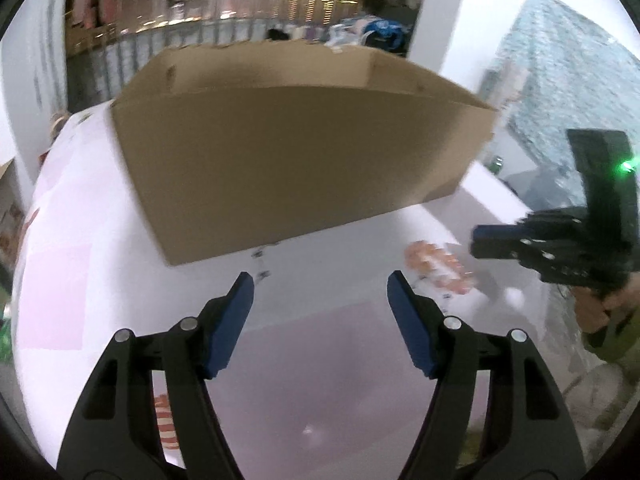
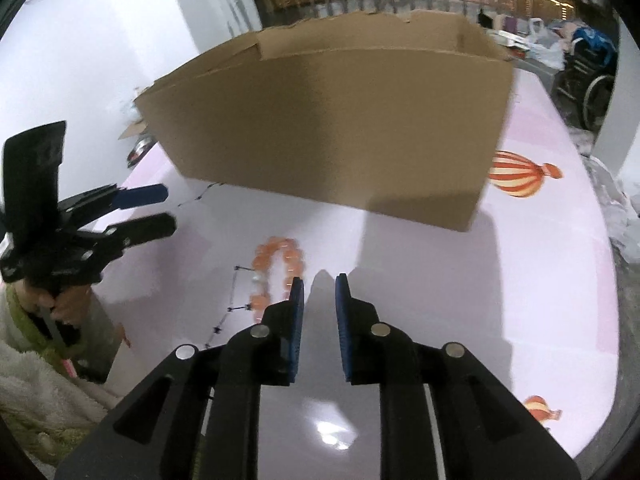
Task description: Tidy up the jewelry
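Right wrist view: right gripper (image 2: 319, 280), black arms with blue pads, jaws narrowly parted and grasping nothing, only bare surface between them.
Left gripper: left gripper (image 1: 321, 283) released, blue pads wide apart, nothing between them; a hand (image 2: 60, 304) in a fuzzy white sleeve with green trim holds it.
Bracelet: peach bead bracelet (image 2: 276, 268), round glossy beads in a loop, lying on the surface just left of the right gripper's tips.
Chain: thin dark chain (image 2: 234, 292) with small links, running left of the bracelet toward the box.
Surface: glossy pale pink surface (image 2: 460, 280) printed with red-and-cream striped balloons (image 2: 520, 178).
Box: open brown cardboard box (image 2: 340, 128), matte, standing far on the surface.
Room: white wall at left, blurred shelving and a wheelchair (image 2: 588, 80) far right.
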A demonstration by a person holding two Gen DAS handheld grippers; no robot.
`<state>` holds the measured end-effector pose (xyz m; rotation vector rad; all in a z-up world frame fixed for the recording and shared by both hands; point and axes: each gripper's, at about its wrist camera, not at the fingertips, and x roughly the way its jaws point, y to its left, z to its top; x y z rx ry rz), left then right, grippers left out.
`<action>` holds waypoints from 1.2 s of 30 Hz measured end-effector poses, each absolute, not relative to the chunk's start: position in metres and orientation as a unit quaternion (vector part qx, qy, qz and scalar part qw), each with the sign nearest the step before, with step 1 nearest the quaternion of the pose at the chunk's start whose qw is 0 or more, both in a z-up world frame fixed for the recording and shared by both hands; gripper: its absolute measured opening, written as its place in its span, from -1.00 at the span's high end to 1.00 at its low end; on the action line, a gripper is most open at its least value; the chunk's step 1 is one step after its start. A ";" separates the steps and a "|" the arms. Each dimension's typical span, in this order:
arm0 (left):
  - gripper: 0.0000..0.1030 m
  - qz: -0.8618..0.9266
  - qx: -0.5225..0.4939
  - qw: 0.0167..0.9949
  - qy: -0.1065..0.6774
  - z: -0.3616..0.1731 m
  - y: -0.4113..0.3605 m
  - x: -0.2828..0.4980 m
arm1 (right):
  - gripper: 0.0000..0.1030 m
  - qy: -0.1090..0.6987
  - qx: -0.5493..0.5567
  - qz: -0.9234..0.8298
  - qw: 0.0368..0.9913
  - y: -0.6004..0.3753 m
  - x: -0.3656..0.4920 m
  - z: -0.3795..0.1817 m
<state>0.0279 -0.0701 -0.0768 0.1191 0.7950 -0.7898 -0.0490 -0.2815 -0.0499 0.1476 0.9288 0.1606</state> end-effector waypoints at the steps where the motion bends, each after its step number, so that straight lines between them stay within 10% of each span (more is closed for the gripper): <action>1: -0.23 -0.384 0.057 0.842 0.375 -0.075 -0.075 0.026 | 0.67 0.445 0.075 0.074 0.889 -0.284 -0.051 -0.049; 15: 0.37 -0.428 0.107 0.807 0.393 -0.093 -0.137 0.042 | 0.42 0.428 0.072 0.067 0.899 -0.292 -0.059 -0.051; 36: 0.59 -0.429 0.178 0.794 0.393 -0.099 -0.123 0.016 | 0.42 0.416 0.043 0.103 0.902 -0.276 -0.053 -0.049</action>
